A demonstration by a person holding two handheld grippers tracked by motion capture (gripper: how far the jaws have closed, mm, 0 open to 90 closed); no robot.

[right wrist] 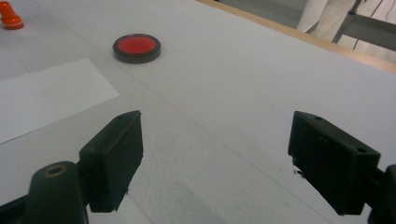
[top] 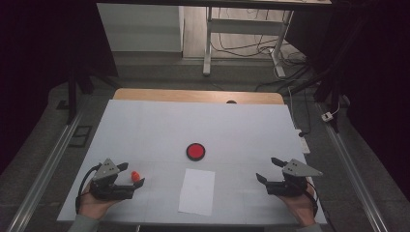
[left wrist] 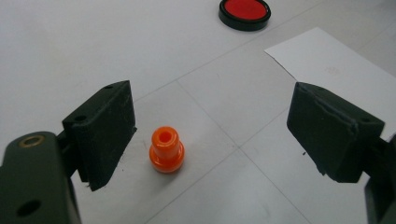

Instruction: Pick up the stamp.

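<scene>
Near the tabletop's front-left corner, your left tongs point(top: 129, 175) are spread around the orange peg point(top: 136, 176), untouched, ready to pinch. A red disc point(top: 196, 151) sits mid-table. Right tongs point(top: 269, 170), spread and empty, wait front-right.

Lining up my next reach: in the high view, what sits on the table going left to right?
left gripper → small orange plastic stamp-like piece → white paper sheet, with the round red pad in a black case just behind it → right gripper.
</scene>
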